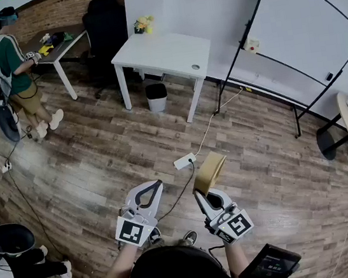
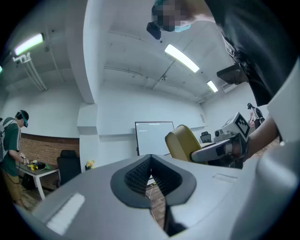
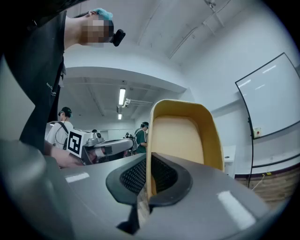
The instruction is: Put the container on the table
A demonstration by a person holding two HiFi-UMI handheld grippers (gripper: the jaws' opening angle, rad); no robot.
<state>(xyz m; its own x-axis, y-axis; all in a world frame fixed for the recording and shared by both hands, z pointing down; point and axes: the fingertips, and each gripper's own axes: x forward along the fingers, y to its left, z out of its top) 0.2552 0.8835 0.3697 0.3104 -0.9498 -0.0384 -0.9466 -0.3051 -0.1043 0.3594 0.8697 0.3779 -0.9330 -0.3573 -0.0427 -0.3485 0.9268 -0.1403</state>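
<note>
There: right tongs clamped on the yellow container, well short of the white counter; left tongs together, empty.

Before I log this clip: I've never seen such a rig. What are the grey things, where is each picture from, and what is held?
No robot: a person holds a two-jaw tool in each hand. The head view looks down from a camera on the person's head; the other two views come from cameras riding on each tool, looking along its jaws. The left tool is shut and empty. The right tool is shut on the wall of a yellow container, held above the wooden floor. The white table stands ahead, bearing flowers in one corner.
</note>
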